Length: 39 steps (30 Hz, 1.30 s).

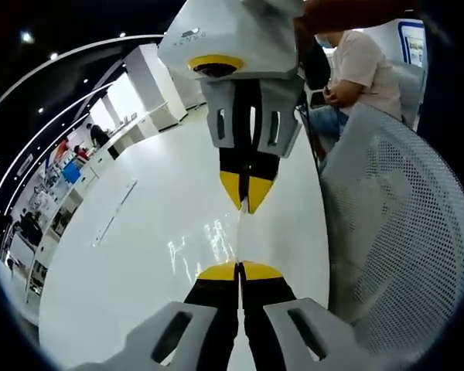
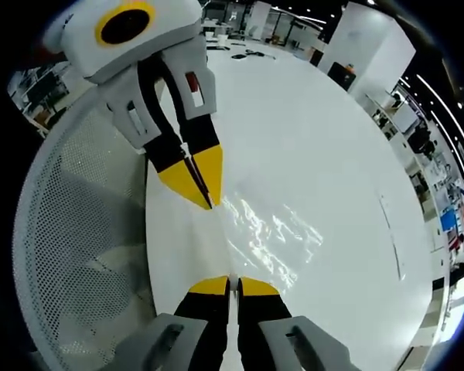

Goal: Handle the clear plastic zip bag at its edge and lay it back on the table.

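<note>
The clear plastic zip bag (image 1: 215,241) hangs between my two grippers over the white table (image 1: 131,263), with light glinting off its film. In the left gripper view my left gripper (image 1: 238,270) stands shut on the bag's near edge. My right gripper (image 1: 248,193) comes in from the top, also shut on that edge. In the right gripper view my right gripper (image 2: 233,284) is shut at the bottom, and the left gripper (image 2: 202,188) reaches in from the upper left, shut too. The bag (image 2: 277,238) spreads out to the right of the line between them, over the table (image 2: 340,131).
A white mesh chair back (image 1: 402,232) (image 2: 77,239) stands close beside the table's edge. A person in a light shirt (image 1: 363,66) sits beyond it. Small dark items (image 2: 240,50) lie at the table's far end. Desks and people line the background.
</note>
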### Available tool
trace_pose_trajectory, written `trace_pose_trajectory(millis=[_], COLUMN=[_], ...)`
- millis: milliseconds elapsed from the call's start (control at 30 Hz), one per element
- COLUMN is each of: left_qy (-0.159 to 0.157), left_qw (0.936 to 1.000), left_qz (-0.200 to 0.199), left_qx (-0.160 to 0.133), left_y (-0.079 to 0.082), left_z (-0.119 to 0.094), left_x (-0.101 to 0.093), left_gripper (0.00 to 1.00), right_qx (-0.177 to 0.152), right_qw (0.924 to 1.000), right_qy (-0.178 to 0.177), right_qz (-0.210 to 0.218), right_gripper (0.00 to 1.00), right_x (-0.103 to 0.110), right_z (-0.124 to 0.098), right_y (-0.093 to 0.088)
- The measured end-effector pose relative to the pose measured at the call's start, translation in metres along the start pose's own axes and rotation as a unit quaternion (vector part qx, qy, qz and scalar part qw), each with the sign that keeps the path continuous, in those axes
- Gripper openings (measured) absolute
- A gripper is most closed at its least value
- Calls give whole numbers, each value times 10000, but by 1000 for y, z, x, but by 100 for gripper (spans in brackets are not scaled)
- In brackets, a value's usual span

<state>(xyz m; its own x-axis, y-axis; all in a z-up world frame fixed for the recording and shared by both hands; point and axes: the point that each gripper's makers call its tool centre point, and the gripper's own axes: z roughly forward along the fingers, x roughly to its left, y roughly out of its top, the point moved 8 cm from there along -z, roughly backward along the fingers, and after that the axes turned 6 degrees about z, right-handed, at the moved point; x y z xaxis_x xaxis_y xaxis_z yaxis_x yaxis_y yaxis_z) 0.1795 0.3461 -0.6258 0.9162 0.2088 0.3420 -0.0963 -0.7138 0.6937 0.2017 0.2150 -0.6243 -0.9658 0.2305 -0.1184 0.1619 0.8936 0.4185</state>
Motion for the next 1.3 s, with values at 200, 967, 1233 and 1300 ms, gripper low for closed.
trace_pose_trajectory(millis=[200,967,1233,1300], left_qy=[52,24,-60,-74], left_qw=[10000,9998,9999,9999], left_qz=[-11,-178,-119,-88], left_qx=[-9,-94,-72,-50], left_y=[-1,16,21,21], left_z=[-1,6,8,8], left_x=[0,2,-1,-3], left_gripper=[0,7,4,4], right_qx=[-1,-182,-253,-282], right_qw=[10000,9997,9995,9994], right_qy=[17,136,154,151], right_qz=[-18,-21,-67,-103], right_gripper=[0,0,0,0], right_x=[2,10,11,12], right_z=[0,-1,-2,-1], right_y=[1,11,13,14])
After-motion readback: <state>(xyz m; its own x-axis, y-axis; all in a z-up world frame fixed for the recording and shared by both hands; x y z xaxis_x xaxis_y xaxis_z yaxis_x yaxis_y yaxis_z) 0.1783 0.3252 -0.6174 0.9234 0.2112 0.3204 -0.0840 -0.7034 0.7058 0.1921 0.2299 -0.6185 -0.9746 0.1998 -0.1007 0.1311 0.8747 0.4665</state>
